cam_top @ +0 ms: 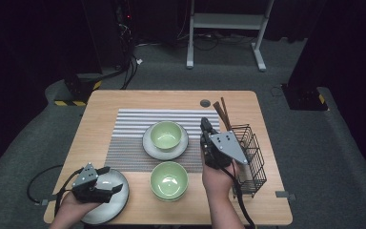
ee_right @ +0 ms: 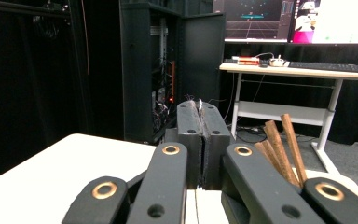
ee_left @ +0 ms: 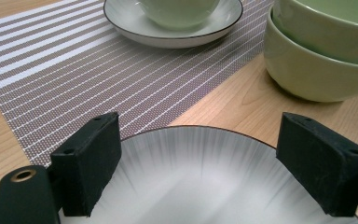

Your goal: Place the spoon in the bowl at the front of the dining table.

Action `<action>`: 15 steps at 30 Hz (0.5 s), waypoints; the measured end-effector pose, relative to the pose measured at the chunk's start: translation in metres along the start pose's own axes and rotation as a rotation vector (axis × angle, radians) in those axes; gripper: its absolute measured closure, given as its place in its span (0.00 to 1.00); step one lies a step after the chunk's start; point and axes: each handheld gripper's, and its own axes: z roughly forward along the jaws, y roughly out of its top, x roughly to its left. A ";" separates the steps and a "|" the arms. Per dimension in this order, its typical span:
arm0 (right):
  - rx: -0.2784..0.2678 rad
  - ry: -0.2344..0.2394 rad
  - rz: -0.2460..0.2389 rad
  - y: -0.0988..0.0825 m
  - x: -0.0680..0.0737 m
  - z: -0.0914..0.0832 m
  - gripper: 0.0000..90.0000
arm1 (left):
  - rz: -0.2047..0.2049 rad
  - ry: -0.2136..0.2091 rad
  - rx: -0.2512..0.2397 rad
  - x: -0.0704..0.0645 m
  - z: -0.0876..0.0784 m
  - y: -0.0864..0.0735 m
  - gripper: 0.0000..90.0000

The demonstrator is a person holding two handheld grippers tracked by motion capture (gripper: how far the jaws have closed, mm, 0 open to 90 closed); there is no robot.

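- Leftmost, at the table's (cam_top: 124, 98) near left corner: left gripper (cam_top: 116, 185) held low over a grey plate (cam_top: 116, 202), black cable trailing off the edge.
- Seen from the left gripper view: jaws spread wide, pads (ee_left: 92, 163) flanking the plate's (ee_left: 205, 182) far rim, nothing pinched between them; contact with the rim impossible to tell.
- Just beyond that plate: striped placemat (cam_top: 133, 133) laid across the table's middle.
- Centre, on the placemat: pale green bowl (cam_top: 166, 135) sitting in a white plate (cam_top: 147, 143) with a dark rim.
- Nearer the person, just off the mat's edge: stacked green bowls (cam_top: 169, 180) resting on bare wood, close beside the grey plate but apart from it.
- Right of centre: right gripper (cam_top: 204, 125) in the person's right hand (cam_top: 219, 179), raised beside the bowl-and-plate set, grey three-cornered plate on top.
- Seen from the right gripper view: jaws pressed flat together, only a wisp of frayed material at the tips, no object clamped.
- Farther right: brown chopsticks (cam_top: 222, 113) standing tilted in a black wire basket (cam_top: 250, 160), just beside the closed right gripper, near the table's right edge.
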 end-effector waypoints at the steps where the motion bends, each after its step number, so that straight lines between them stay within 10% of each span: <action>1: 0.001 0.002 0.002 0.000 0.000 0.001 0.98 | 0.004 0.000 0.002 0.000 0.000 0.000 0.16; 15: 0.016 0.022 0.005 -0.005 0.008 0.012 0.98 | -0.010 0.035 0.002 0.001 0.001 0.001 0.16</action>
